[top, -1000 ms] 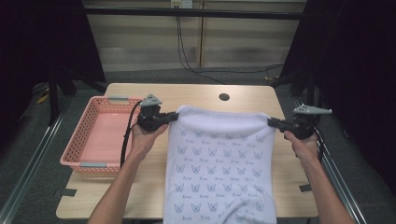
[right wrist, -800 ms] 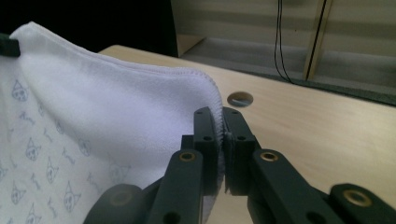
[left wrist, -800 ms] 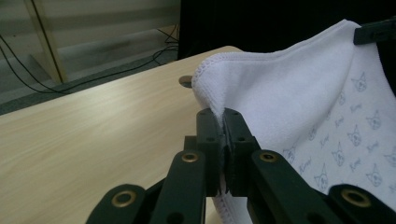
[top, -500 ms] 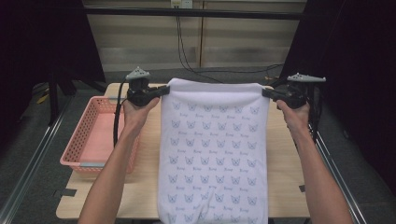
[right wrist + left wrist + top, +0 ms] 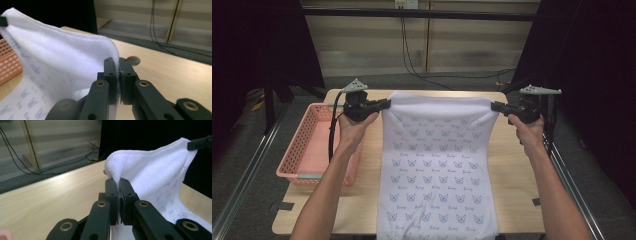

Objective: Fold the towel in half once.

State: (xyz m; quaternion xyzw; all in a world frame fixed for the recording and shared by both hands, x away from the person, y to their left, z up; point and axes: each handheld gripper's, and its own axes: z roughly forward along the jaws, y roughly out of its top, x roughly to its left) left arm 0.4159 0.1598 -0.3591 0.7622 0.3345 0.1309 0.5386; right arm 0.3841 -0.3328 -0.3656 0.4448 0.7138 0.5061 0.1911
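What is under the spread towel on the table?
The towel, held at its far corners by the left gripper and right gripper, drapes over the wooden table. Anything beneath it is covered and cannot be seen.

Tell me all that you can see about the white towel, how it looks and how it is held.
The towel is white, soft and terry-like, printed with rows of small blue butterfly-like motifs, with a stitched hem along its edge. It is spread long down the middle of the wooden table, its near end hanging over the table's front edge. Its far edge is lifted and stretched between the two grippers: the left gripper pinches one far corner, the right gripper the other. A pink basket stands beside it.
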